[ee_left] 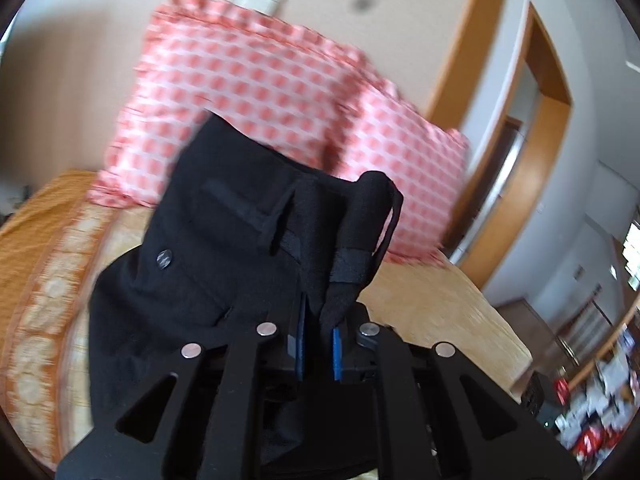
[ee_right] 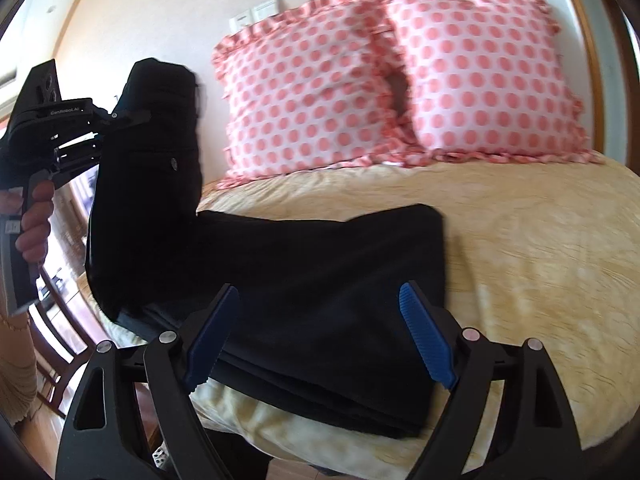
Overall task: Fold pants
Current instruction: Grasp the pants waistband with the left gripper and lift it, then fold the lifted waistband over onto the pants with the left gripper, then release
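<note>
Your left gripper (ee_left: 318,344) pinches the black pants' (ee_right: 320,280) raised waistband end; the legs lie on the bed (ee_right: 540,260). Your right gripper (ee_right: 320,336) hovers wide — lay the waistband down squarely, edges matched.

Two pink polka-dot pillows (ee_right: 400,84) are propped side by side against the far wall on a bed (ee_right: 540,248) covered by a yellow bedspread, with white wall switches (ee_right: 256,14) seen above them.
</note>
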A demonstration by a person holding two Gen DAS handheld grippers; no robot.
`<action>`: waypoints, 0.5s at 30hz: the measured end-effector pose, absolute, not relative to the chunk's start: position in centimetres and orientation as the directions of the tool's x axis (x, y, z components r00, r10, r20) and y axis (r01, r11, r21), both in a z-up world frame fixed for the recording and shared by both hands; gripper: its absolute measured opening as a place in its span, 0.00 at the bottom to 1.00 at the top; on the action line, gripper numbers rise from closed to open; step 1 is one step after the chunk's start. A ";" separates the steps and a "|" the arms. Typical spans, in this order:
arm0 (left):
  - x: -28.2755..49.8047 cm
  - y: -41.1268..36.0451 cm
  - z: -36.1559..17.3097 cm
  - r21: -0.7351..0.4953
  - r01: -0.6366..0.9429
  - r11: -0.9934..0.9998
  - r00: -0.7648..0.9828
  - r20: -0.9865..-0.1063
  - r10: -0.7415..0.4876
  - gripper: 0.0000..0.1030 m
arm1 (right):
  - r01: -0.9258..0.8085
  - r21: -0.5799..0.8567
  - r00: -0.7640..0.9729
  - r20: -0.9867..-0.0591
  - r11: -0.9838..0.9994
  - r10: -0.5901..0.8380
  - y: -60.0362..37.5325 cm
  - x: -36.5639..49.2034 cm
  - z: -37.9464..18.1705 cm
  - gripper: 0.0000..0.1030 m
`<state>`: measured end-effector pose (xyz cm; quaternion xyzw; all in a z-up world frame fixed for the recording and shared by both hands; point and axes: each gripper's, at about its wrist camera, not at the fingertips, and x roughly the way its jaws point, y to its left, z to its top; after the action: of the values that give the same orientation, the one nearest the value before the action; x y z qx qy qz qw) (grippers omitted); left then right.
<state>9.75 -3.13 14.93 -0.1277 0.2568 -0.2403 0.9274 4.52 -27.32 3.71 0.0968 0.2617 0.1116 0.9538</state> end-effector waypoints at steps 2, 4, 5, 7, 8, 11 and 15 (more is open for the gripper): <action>9.9 -6.9 12.6 -0.362 0.437 0.823 0.687 -0.457 -0.565 0.09 | -0.120 0.249 0.842 -0.488 0.961 0.232 -28.8 4.0 3.3 0.82; 10.5 -10.5 9.2 -0.380 0.486 0.787 0.570 -0.545 -0.615 0.08 | -0.076 0.252 0.841 -0.503 0.965 0.198 -30.2 3.6 2.7 0.82; 10.7 -12.1 7.1 -0.396 0.495 0.774 0.504 -0.594 -0.626 0.08 | -0.061 0.255 0.841 -0.508 0.965 0.187 -30.8 3.4 2.5 0.82; 10.5 -13.7 4.5 -0.384 0.507 0.771 0.459 -0.637 -0.619 0.08 | -0.027 0.260 0.837 -0.521 0.965 0.164 -31.9 3.1 2.0 0.82; 10.4 -14.0 4.2 -0.360 0.513 0.779 0.473 -0.639 -0.607 0.08 | -0.013 0.263 0.838 -0.524 0.965 0.154 -32.5 2.9 1.9 0.82; 9.9 -13.4 5.9 -0.318 0.515 0.796 0.548 -0.591 -0.592 0.08 | 0.022 0.262 0.842 -0.525 0.965 0.123 -33.9 2.4 1.6 0.82; 8.2 -13.8 8.5 -0.265 0.542 0.797 0.616 -0.520 -0.592 0.08 | 0.049 0.271 0.852 -0.514 0.961 0.101 -34.9 2.3 1.6 0.82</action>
<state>8.21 -13.79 8.52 -0.0409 0.3041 -0.3157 0.8979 2.30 -34.94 1.63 0.1386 0.2717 0.0136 0.9523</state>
